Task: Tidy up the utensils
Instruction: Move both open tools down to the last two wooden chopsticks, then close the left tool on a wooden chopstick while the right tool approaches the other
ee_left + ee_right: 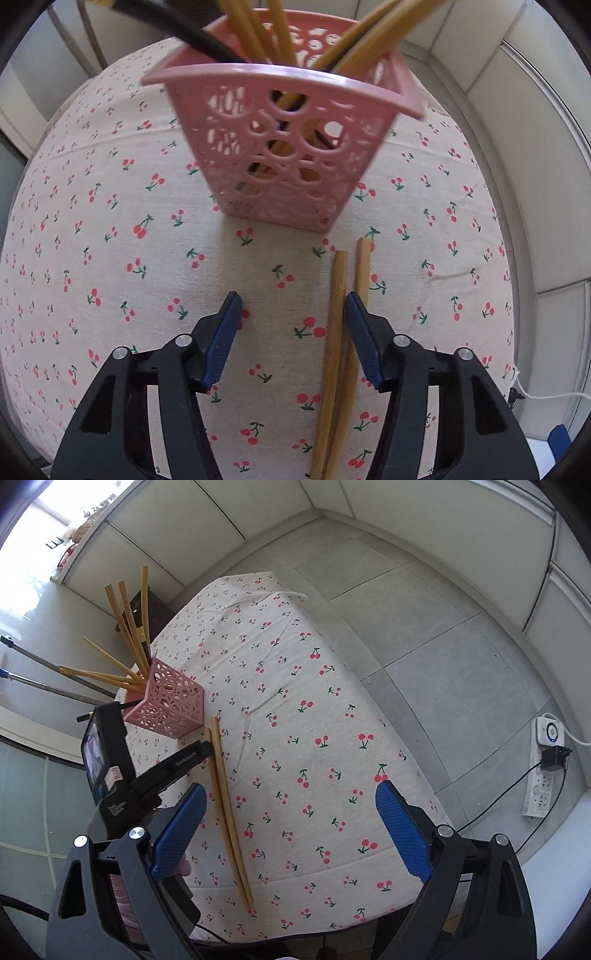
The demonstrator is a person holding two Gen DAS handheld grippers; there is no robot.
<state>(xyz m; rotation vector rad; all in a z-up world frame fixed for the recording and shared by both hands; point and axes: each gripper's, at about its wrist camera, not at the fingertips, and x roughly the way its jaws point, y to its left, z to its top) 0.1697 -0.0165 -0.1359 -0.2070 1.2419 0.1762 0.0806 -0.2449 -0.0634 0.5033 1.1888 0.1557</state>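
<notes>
Two loose wooden chopsticks (334, 332) lie side by side on the cherry-print cloth (110, 258), in front of a pink perforated basket (258, 68) that holds several wooden and dark sticks. My left gripper (291, 295) points down over the cloth with its jaws partly apart. One chopstick runs just inside the right pad (364, 343), the other passes under that finger, and the left pad stands well away. In the right wrist view the pair of chopsticks (225, 805) reaches from the basket (166, 705) toward the table's near edge. My right gripper (291, 786) hangs wide open above the cloth with nothing between its fingers.
The table's right edge (406, 760) drops to a grey tiled floor, where a white power strip (545, 771) with a black plug lies. Long tool handles (37, 657) and a dark stool (155, 605) stand beyond the basket. A white cable (546, 397) runs off the table's right.
</notes>
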